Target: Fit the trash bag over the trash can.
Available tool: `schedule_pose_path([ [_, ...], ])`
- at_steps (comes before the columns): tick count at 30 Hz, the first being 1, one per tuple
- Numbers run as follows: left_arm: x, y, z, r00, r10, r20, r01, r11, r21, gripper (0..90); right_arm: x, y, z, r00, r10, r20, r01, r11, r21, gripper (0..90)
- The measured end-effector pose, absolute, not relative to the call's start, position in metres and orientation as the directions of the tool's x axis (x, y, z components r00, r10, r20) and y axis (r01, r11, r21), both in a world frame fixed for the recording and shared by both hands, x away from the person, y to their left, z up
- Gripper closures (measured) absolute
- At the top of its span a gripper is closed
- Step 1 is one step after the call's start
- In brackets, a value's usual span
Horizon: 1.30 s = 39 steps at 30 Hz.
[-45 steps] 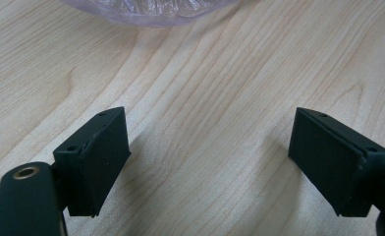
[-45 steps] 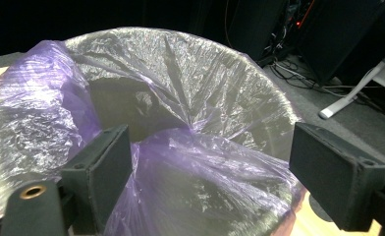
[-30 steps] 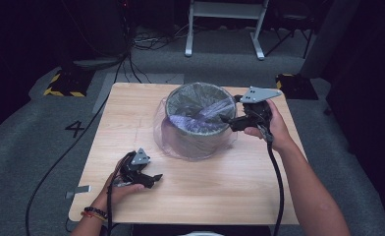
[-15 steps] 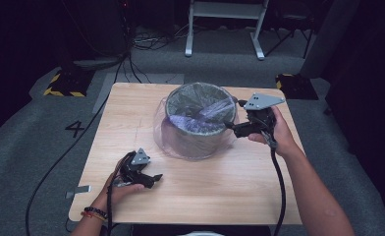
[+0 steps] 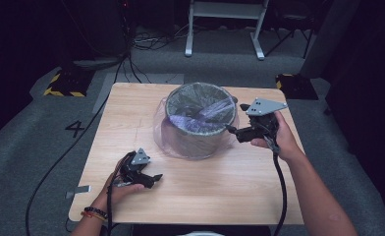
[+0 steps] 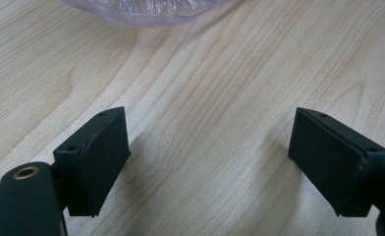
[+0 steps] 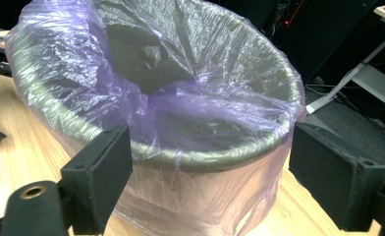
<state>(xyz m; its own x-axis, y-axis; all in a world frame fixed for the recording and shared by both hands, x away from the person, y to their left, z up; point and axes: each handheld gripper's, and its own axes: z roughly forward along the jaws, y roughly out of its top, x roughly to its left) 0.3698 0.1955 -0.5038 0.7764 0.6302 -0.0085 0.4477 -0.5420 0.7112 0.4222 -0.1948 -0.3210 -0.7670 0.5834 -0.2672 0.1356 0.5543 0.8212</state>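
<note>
Resting near edge: left gripper (image 5: pixel 153 178) on the table (image 5: pixel 131 123), jaws wide apart, unmoved.
Right gripper (image 5: pixel 231 131): jaws spread, empty, now drawn back just off the bin (image 5: pixel 196 129) rim.
Bin: table centre, purple bag (image 7: pixel 146 98) lining it.
Floor writing: "4" (image 5: pixel 75 129).

Lab or recording studio, dark-walled. Light wooden table (image 5: pixel 131 123) stands alone on grey carpet (image 5: pixel 28 147). A "4" (image 5: pixel 75 129) is marked on the floor at 9 o'clock from the table. Black-and-yellow hazard-striped base (image 5: pixel 63 83) at 10 o'clock, another dark base (image 5: pixel 294 84) at 2 o'clock. Loose cables (image 5: pixel 151 42) and a white metal stand (image 5: pixel 225 24) at 12 o'clock.
</note>
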Motion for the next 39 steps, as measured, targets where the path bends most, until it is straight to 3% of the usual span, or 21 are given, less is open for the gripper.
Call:
schedule_pose_path([
  [39, 0.37, 0.195, -0.504, 0.776, 0.63, -0.009, 0.448, -0.542, 0.711, 15.1, 0.411, -0.218, -0.377, -0.753, 0.609, -0.248, 0.258, 0.62, 0.741, 16.7],
])
